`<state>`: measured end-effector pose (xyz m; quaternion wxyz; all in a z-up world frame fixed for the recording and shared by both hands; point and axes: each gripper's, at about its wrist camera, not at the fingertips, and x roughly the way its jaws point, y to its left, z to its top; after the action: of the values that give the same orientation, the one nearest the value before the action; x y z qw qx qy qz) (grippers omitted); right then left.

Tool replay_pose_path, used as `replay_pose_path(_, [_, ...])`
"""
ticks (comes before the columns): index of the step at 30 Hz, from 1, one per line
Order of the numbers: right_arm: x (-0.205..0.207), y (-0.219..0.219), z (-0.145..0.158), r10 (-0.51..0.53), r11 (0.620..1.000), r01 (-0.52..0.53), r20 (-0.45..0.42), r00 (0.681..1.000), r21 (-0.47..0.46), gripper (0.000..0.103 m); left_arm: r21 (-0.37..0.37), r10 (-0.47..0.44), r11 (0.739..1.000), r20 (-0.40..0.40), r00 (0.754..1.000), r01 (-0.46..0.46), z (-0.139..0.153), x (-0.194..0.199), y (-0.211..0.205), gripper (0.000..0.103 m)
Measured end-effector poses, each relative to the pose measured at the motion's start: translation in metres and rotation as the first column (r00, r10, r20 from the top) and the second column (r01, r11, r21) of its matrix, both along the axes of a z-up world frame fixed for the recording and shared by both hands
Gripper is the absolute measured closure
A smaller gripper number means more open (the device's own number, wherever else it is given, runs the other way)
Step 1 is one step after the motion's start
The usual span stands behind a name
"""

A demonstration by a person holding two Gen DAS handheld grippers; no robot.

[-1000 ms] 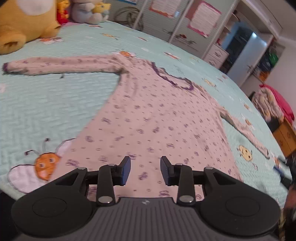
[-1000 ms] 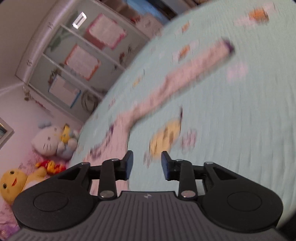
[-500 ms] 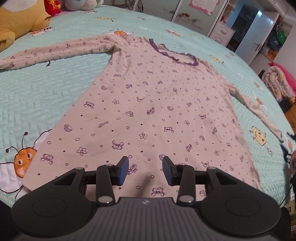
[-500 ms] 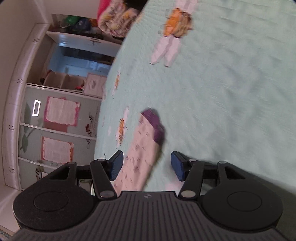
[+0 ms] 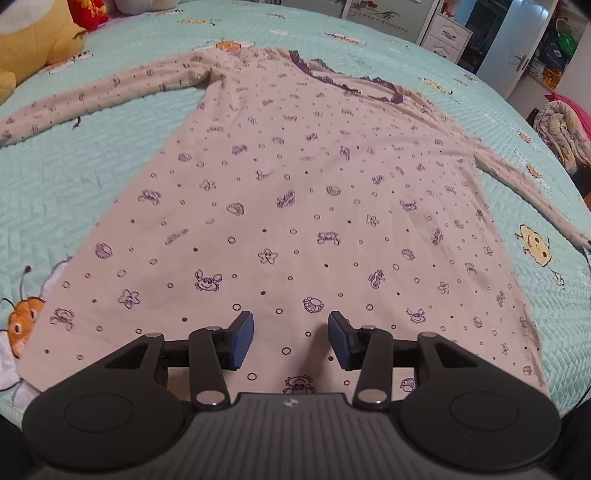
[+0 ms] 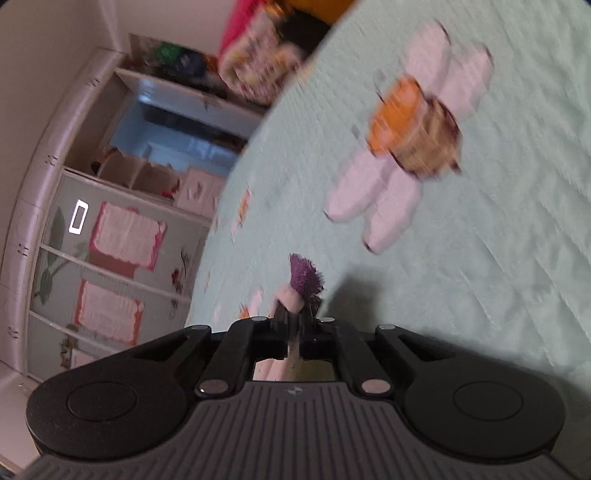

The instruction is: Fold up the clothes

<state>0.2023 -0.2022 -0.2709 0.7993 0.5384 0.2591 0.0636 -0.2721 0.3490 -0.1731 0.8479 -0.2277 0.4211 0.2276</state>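
A pale pink long-sleeved nightdress (image 5: 295,184) with purple prints and a purple lace collar lies flat on the mint-green bedspread (image 5: 92,177), both sleeves spread out. My left gripper (image 5: 291,339) hovers over its hem near the front edge, its jaws opening, with only flat cloth below them. In the right wrist view, my right gripper (image 6: 293,325) is rolled sideways and its jaws are closing on the end of one sleeve. The purple cuff (image 6: 304,275) sticks out past the pads.
A yellow plush toy (image 5: 33,40) sits at the far left of the bed. A heap of clothes (image 5: 561,129) lies beyond the bed's right side. Wardrobe doors (image 6: 110,258) and drawers (image 5: 447,35) stand behind. A bee patch (image 6: 413,136) marks the bedspread.
The right gripper swung along the sleeve to its cuff, rolled, and closed on it. The left gripper tilted down toward the hem and its jaws widened a little.
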Motion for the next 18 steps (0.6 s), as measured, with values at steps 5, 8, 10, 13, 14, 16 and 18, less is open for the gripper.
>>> replay_pose_path(5, [-0.006, 0.006, -0.010, 0.026, 0.999, -0.026, 0.002, 1.000, 0.033, 0.076, 0.010, -0.016, 1.000, 0.003, 1.000, 0.016, 0.003, -0.001, -0.004, 0.054])
replay_pose_path(8, [-0.007, 0.010, -0.004, 0.032, 0.998, -0.033, 0.033, 0.999, 0.055, 0.054, 0.006, 0.000, 1.000, 0.003, 1.000, 0.000, 0.003, -0.004, -0.003, 0.053])
replay_pose_path(10, [-0.004, 0.012, 0.000, 0.046, 0.999, -0.046, 0.035, 0.998, 0.026, 0.052, 0.006, 0.003, 1.000, 0.001, 1.000, -0.003, 0.003, -0.005, -0.003, 0.053])
replay_pose_path(13, [-0.002, 0.009, 0.002, 0.044, 0.999, -0.043, 0.015, 0.999, -0.018, 0.061, 0.007, -0.001, 1.000, 0.005, 1.000, 0.001, 0.004, -0.004, -0.004, 0.053])
replay_pose_path(14, [-0.001, 0.008, 0.002, 0.040, 0.999, -0.040, 0.004, 0.999, -0.035, 0.070, 0.008, -0.003, 1.000, 0.006, 1.000, 0.003, 0.004, -0.004, -0.005, 0.053])
replay_pose_path(16, [-0.002, 0.006, -0.002, 0.036, 0.997, -0.038, -0.031, 0.999, -0.065, 0.088, 0.008, -0.003, 1.000, 0.007, 1.000, 0.003, 0.004, -0.005, -0.004, 0.053])
replay_pose_path(18, [-0.005, 0.007, -0.002, 0.034, 0.996, -0.038, -0.046, 0.998, -0.081, 0.099, 0.007, -0.001, 1.000, 0.008, 1.000, 0.001, 0.004, -0.006, -0.004, 0.053])
